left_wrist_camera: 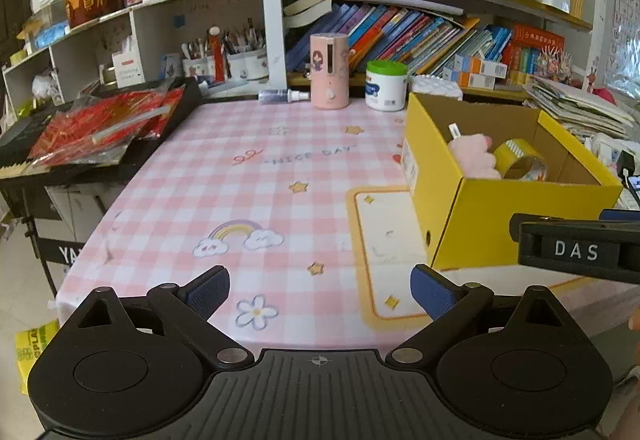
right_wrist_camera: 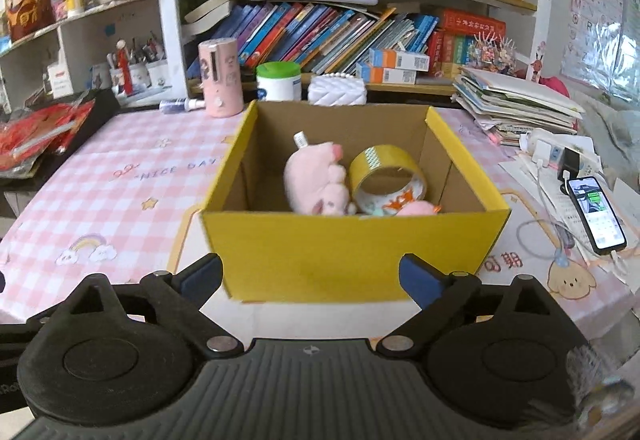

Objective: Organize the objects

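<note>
A yellow cardboard box (right_wrist_camera: 352, 248) stands on the pink checked tablecloth, right in front of my right gripper (right_wrist_camera: 310, 280), which is open with nothing between its blue pads. Inside the box lie a pink plush toy (right_wrist_camera: 316, 180), a roll of yellow tape (right_wrist_camera: 386, 176) and a smaller pink item (right_wrist_camera: 418, 209), partly hidden by the front wall. In the left wrist view the same box (left_wrist_camera: 508, 216) sits to the right, with the plush toy (left_wrist_camera: 472, 156) and the tape (left_wrist_camera: 520, 160) inside. My left gripper (left_wrist_camera: 320, 292) is open and empty over the bare tablecloth.
At the table's back stand a pink cylinder (left_wrist_camera: 330, 70), a green-lidded white jar (left_wrist_camera: 386, 86), a small spray bottle (left_wrist_camera: 282, 95) and a white quilted pouch (right_wrist_camera: 337, 90). Red packets on a black keyboard (left_wrist_camera: 100, 128) lie left. A phone (right_wrist_camera: 596, 214), cables and stacked papers (right_wrist_camera: 516, 104) lie right.
</note>
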The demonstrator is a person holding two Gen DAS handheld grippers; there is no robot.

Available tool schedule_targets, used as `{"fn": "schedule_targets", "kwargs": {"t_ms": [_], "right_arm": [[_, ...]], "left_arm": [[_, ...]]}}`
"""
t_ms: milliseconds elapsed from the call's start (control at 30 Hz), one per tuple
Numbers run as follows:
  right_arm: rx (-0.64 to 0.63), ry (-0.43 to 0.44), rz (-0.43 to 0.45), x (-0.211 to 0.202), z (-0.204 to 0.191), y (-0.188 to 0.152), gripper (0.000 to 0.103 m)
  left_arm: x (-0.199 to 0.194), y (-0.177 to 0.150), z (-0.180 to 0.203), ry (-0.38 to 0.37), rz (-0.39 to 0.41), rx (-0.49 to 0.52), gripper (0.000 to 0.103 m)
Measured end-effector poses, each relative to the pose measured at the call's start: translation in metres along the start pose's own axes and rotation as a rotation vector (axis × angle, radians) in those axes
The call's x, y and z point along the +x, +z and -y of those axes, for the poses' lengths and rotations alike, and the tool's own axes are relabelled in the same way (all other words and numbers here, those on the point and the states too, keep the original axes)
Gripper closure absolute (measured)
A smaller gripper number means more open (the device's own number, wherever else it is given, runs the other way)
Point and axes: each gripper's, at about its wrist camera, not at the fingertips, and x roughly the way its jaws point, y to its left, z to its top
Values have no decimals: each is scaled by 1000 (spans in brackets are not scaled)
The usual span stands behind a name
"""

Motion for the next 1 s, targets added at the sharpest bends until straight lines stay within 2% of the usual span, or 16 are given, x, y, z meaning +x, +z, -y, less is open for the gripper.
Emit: {"fn": "schedule_targets", "kwargs": {"t_ms": [467, 667, 1000], "right_arm": [[-76, 28, -1, -27, -51, -23, 4], [-70, 39, 3, -32, -62, -29, 3], [-62, 42, -19, -32, -70, -37, 2]], "left_arm": [[-16, -24, -34, -11, -38, -48, 4], [-19, -31, -41, 9, -55, -68, 4], [-23, -36, -39, 42, -67, -37, 4]]}}
